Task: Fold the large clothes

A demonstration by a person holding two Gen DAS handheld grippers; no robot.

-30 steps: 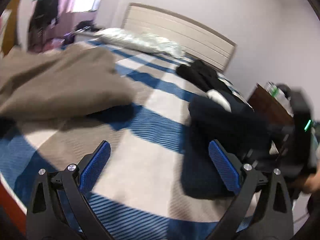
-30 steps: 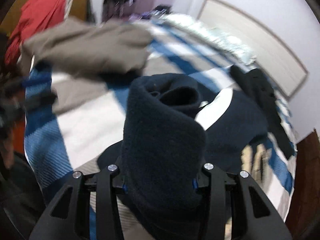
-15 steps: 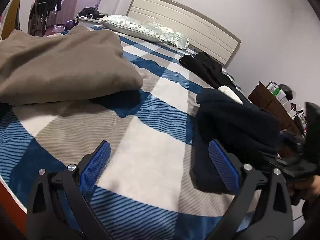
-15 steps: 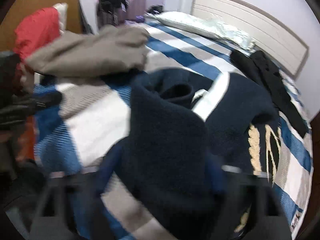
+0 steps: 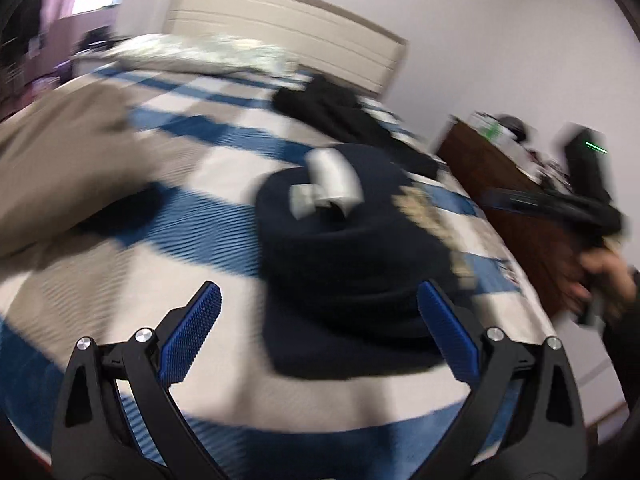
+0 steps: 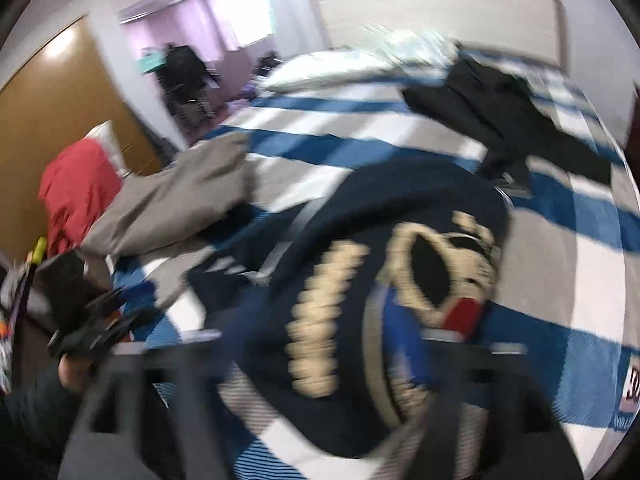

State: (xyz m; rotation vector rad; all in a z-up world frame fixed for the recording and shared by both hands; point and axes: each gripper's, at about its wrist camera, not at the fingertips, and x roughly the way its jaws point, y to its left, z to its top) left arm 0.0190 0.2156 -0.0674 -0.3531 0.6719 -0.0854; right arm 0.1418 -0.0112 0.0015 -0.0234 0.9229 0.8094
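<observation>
A navy sweater (image 5: 344,248) with a white stripe and cream lettering lies folded in a bundle on the striped bed (image 5: 208,220). It also shows in the right wrist view (image 6: 400,264), cream print facing up. My left gripper (image 5: 318,338) is open and empty, just short of the bundle's near edge. My right gripper (image 6: 320,364) is heavily blurred, its jaws apart, low over the sweater with nothing held. The right gripper also shows at the right edge of the left wrist view (image 5: 560,204), off the bed.
A folded tan garment (image 5: 68,160) lies on the bed's left. A black garment (image 5: 332,108) lies near the headboard (image 5: 288,32). A brown nightstand (image 5: 500,200) stands right of the bed. A red cloth (image 6: 76,192) and wooden door (image 6: 52,112) are at left.
My right gripper has let go of the navy sweater, which now rests on the bed, and has pulled back. My left gripper has swung toward the bundle. Both views are motion-blurred.
</observation>
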